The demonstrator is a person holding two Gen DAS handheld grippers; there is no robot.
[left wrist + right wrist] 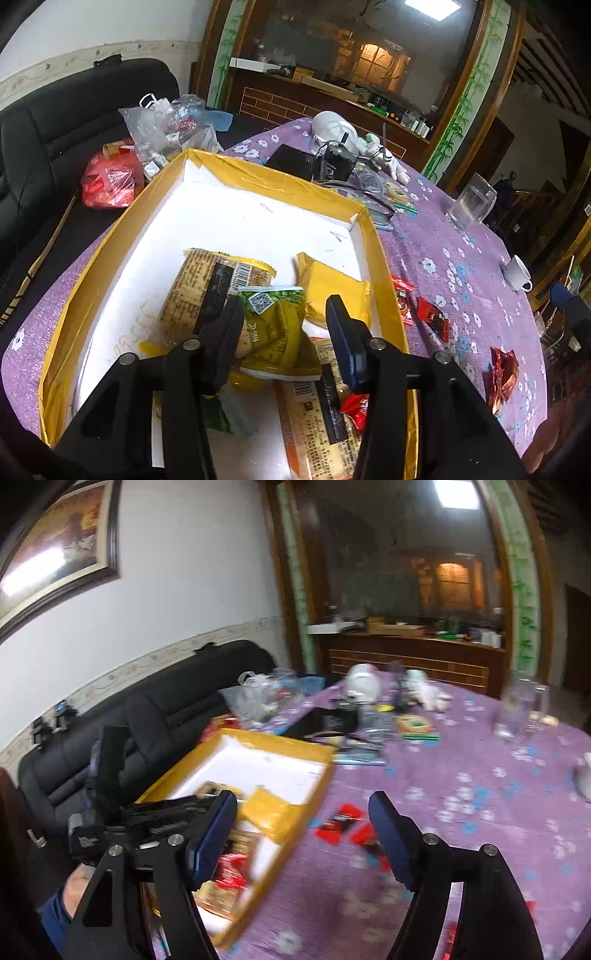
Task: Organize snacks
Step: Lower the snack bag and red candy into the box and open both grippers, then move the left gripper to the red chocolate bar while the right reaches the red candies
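Note:
A yellow box (258,177) with a white floor stands on the purple flowered tablecloth (461,258). Inside it lie brown cracker packs (192,291), a yellow packet (332,291), a small red packet (356,408) and a green packet (273,325). My left gripper (284,325) hangs low in the box, jaws parted around the green packet; the left pad touches it and the right pad stands clear. My right gripper (303,797) is open wide and empty, above the table beside the box (295,746). Red packets (341,821) lie on the cloth beyond it.
More red packets (434,317) and a crumpled red wrapper (502,373) lie right of the box. A glass (471,203), a white cup (517,273) and clutter around a white helmet (332,123) fill the far side. Plastic bags (162,125) sit on a black sofa (55,122).

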